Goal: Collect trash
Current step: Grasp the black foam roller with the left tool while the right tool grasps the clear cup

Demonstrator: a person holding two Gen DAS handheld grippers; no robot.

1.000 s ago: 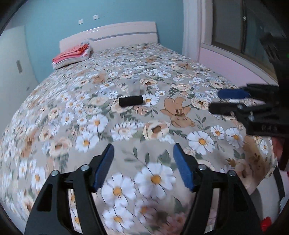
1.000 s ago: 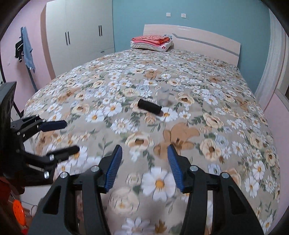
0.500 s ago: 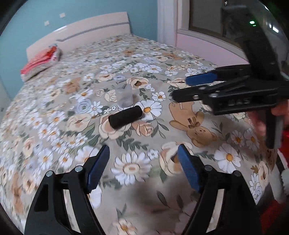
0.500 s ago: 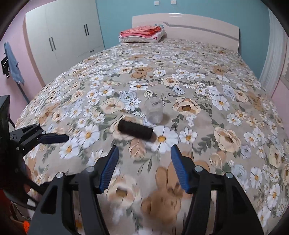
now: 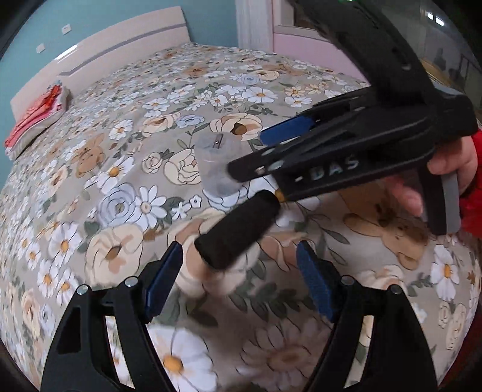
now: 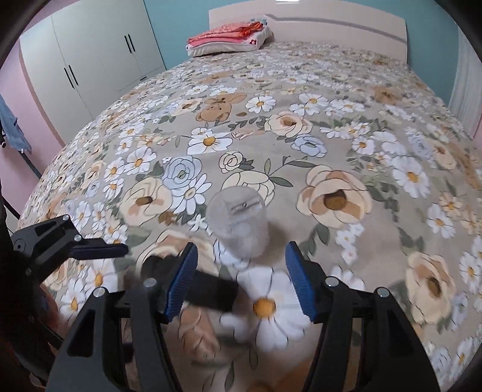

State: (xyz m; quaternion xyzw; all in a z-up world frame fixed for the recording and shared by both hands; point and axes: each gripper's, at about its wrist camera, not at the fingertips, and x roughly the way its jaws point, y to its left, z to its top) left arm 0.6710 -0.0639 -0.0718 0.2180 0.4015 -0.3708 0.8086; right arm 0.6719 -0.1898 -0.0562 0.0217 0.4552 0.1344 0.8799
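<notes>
A black roll [image 5: 238, 229] lies on the floral bedspread [image 5: 120, 169], its near end just ahead of my left gripper [image 5: 239, 279], which is open with its blue pads clear of it. Behind it stands a clear plastic cup [image 5: 215, 164]. My right gripper [image 5: 253, 152], held by a hand [image 5: 446, 162], reaches in from the right, with its tips at the cup. In the right wrist view the cup [image 6: 239, 223] stands upright just beyond my open right gripper [image 6: 241, 283], untouched. The black roll [image 6: 211, 288] lies partly behind its left finger. One of my left gripper's fingers [image 6: 99, 250] shows at the left.
Folded red and pink bedding [image 6: 229, 36] lies by the headboard [image 6: 331, 21]. A white wardrobe [image 6: 90, 60] stands left of the bed and a blue cloth [image 6: 12, 126] hangs on the pink wall. A window ledge [image 5: 301, 33] runs along the bed's right side.
Both grippers have moved forward and down over the bed, onto the cup and the black roll. Their jaws stand a little wider than before. The right gripper now crosses the left wrist view.
</notes>
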